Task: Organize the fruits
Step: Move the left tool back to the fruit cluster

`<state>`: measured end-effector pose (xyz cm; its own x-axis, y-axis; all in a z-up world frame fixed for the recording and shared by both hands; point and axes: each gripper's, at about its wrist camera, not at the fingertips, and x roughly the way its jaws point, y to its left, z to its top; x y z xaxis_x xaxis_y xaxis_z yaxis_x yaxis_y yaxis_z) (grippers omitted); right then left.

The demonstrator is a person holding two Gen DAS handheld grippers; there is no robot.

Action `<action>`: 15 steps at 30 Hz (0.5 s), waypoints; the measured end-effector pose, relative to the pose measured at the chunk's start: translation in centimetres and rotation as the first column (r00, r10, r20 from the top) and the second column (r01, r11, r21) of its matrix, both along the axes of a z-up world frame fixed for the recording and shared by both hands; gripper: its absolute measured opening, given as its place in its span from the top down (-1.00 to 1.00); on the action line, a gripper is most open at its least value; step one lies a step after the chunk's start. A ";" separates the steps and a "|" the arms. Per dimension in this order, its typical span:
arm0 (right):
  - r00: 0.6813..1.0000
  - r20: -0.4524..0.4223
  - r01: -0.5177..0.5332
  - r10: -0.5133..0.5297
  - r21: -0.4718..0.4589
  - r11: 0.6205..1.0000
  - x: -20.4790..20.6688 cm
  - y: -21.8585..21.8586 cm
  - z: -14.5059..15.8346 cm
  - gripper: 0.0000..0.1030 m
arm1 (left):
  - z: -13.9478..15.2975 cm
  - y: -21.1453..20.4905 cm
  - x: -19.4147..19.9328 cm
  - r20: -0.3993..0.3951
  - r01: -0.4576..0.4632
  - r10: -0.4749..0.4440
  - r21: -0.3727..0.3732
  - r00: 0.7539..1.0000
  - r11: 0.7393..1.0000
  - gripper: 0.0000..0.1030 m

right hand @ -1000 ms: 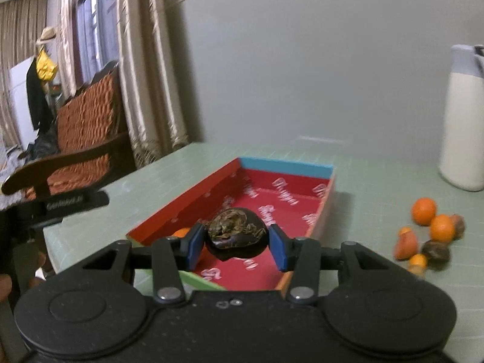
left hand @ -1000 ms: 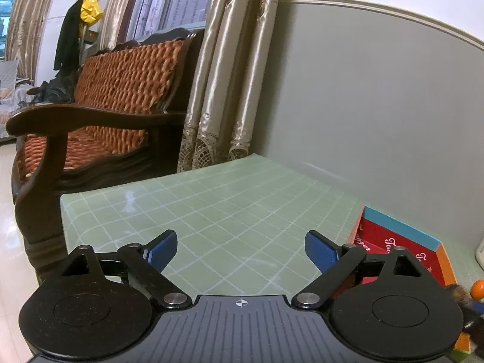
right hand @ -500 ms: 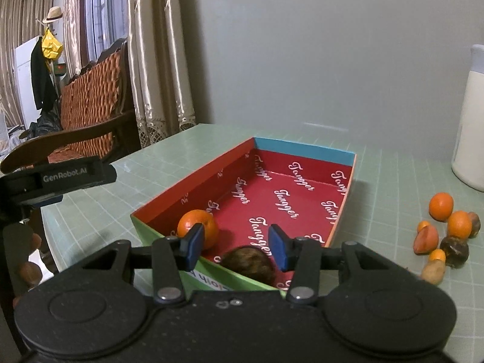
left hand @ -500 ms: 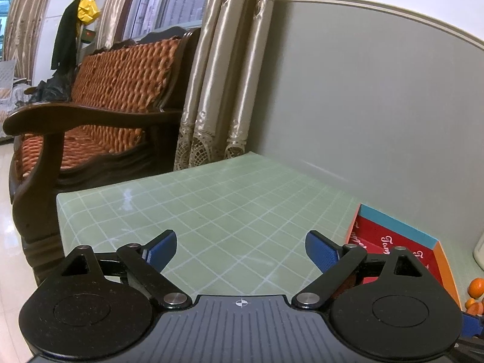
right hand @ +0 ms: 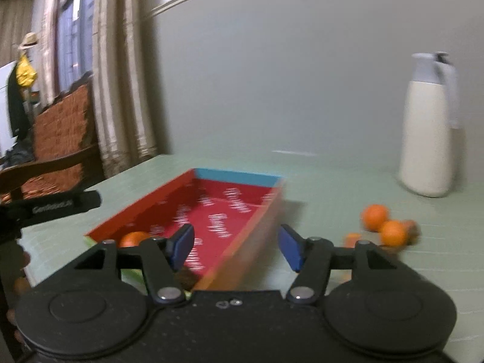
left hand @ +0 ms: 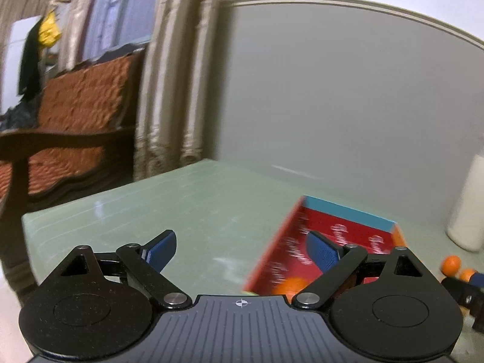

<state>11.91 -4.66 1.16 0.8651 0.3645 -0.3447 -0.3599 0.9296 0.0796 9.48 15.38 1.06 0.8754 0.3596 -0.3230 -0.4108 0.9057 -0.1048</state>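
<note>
A red box [right hand: 230, 211] with a blue far wall lies on the green table; it also shows in the left wrist view [left hand: 348, 236]. An orange [right hand: 134, 238] and a dark brown fruit [right hand: 186, 276] lie in its near end. My right gripper [right hand: 236, 246] is open and empty, above the box's near right wall. A loose cluster of oranges [right hand: 382, 225] and darker fruits lies on the table right of the box. My left gripper [left hand: 242, 249] is open and empty, left of the box, with the orange [left hand: 292, 284] near its right finger.
A white jug [right hand: 429, 139] with a grey lid stands at the back right by the wall. A wooden sofa [left hand: 69, 127] and curtains [left hand: 175, 84] lie beyond the table's left edge. The left gripper's body [right hand: 48, 207] shows at the left of the right wrist view.
My right gripper let the dark brown fruit drop into the box, opened wider and swung right. My left gripper turned right, bringing the box more into its view.
</note>
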 end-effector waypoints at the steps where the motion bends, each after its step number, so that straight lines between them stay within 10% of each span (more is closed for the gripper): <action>1: 1.000 0.000 0.019 -0.019 0.000 1.000 0.0 -0.8 -0.1 -0.24 | 0.0 -0.9 0.3 -0.001 0.021 -0.021 0.010 1.000 1.000 -0.79; 15: 0.926 0.019 0.378 -0.377 -0.010 0.926 0.4 -12.7 -2.0 -0.95 | 0.3 -11.6 1.4 -0.014 0.260 -0.260 0.116 0.965 0.958 -0.79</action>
